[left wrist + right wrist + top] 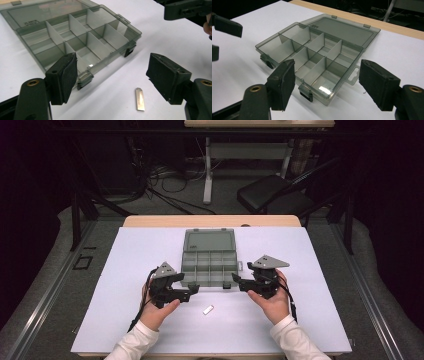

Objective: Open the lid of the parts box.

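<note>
Both jaw sets gape with nothing between them: left gripper point(192, 291) and right gripper point(236, 282) flank the open organiser box point(208, 256) mid-table; risk: the small metal stick point(208, 309) near the front edge skids from a flat pinch.

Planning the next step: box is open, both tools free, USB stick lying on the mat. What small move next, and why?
Probably lower the left tool onto the USB stick and close on it. Its jaws stand open with nothing between them, and the stick lies loose on the white mat just ahead, nearer this tool than the right tool. The organizer box lies open, compartments bare.
</note>
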`<state>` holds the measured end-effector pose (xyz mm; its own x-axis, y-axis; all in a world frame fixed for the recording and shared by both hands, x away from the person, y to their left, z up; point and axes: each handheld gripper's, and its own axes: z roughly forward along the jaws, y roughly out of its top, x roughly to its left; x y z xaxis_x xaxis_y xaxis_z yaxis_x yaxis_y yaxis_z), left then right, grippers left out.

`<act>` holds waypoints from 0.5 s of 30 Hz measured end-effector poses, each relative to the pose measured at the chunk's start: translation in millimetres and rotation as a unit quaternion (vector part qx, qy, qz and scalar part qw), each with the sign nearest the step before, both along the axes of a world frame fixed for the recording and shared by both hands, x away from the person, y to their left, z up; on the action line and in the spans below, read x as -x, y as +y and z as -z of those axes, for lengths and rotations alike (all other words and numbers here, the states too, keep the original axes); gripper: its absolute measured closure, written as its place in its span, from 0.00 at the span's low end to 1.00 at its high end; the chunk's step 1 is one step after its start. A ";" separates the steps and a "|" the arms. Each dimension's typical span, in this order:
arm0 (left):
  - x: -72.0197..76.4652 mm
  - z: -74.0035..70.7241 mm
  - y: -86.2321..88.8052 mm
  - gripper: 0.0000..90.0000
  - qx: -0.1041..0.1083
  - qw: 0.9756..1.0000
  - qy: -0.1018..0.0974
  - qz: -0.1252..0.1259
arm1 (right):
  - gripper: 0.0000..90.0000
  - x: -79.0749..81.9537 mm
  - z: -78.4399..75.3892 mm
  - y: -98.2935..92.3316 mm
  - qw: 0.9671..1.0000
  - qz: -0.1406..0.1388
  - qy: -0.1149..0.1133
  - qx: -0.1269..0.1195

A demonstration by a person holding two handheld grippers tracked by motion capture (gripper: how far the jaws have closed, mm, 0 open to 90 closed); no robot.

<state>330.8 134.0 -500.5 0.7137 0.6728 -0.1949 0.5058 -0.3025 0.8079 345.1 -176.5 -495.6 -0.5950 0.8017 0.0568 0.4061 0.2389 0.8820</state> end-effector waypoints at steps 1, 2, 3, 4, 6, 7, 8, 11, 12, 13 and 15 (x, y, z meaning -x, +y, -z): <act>1.2 0.4 -2.0 0.27 -0.002 1.000 0.000 0.001 | 0.32 -0.1 0.0 -0.2 1.000 0.000 0.001 -0.001; 2.3 0.8 -3.5 0.27 -0.004 1.000 0.001 0.001 | 0.32 -0.3 0.0 -0.5 1.000 0.001 0.000 -0.001; 3.8 1.8 -5.9 0.27 -0.007 1.000 -0.001 0.003 | 0.32 -0.5 0.1 -0.7 1.000 0.001 -0.001 -0.001; 5.0 2.8 -8.2 0.27 -0.014 1.000 0.000 0.005 | 0.32 -0.7 0.1 -0.9 1.000 0.002 0.000 -0.001; 8.0 5.2 -13.0 0.27 -0.026 1.000 0.000 0.006 | 0.32 -1.0 0.4 -1.0 1.000 0.005 0.000 0.001; 9.2 6.6 -14.7 0.27 -0.030 0.999 0.000 0.011 | 0.32 -1.1 0.5 -0.9 1.000 0.006 0.001 0.002; 10.9 8.4 -17.1 0.27 -0.030 0.999 0.000 0.012 | 0.32 -1.2 0.5 -1.1 1.000 0.006 0.003 0.003; 16.2 13.0 -23.5 0.27 -0.050 0.999 -0.004 0.020 | 0.32 -1.4 0.5 -1.2 1.000 0.008 0.004 0.003; 18.2 15.0 -25.4 0.27 -0.052 0.998 -0.003 0.023 | 0.32 -1.5 0.7 -1.2 1.000 0.008 0.001 0.001; 20.2 17.1 -26.7 0.27 -0.055 0.998 -0.004 0.026 | 0.32 -1.5 0.6 -1.2 1.000 0.009 0.001 0.001; 23.8 20.8 -29.6 0.29 -0.062 0.998 -0.002 0.033 | 0.32 -1.5 0.6 -1.1 1.000 0.009 0.000 0.001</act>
